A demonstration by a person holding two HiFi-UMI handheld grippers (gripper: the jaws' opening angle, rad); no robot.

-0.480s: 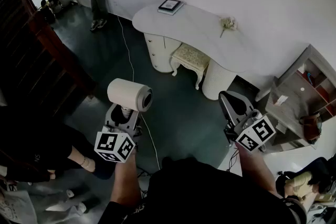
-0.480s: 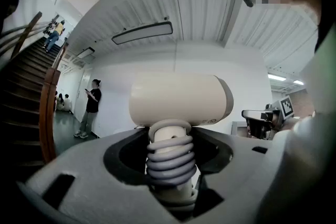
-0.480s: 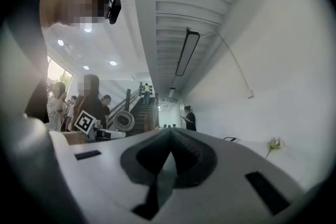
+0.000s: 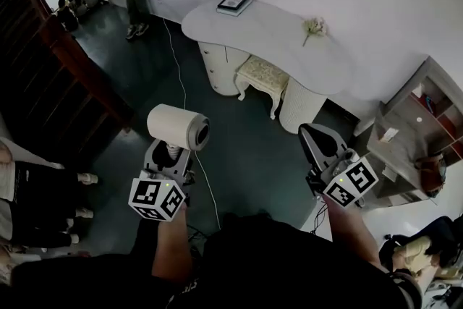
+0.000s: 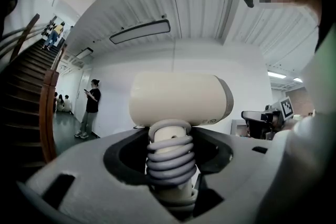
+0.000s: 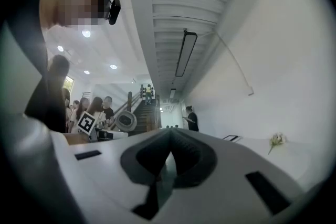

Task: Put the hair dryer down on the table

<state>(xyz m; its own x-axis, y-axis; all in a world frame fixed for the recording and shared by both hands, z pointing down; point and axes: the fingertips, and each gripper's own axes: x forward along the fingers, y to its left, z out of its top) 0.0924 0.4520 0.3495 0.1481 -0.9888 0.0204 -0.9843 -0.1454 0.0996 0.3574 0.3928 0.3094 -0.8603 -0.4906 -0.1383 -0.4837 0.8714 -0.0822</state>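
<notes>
Dark green flooring separates the person from the curved white counter (image 4: 268,36) by the far wall. The cream cylindrical hair dryer (image 4: 178,127) is well short of it, upright in the air in the left gripper (image 4: 169,155), whose jaws pinch its cord-wrapped handle, while the right gripper (image 4: 319,143) is empty, jaws pressed together. The barrel looks top-heavy above a grip on springy grey coils, so it could tip or slide on the way over, or roll once released and knock the small flower sprig (image 4: 314,30).
</notes>
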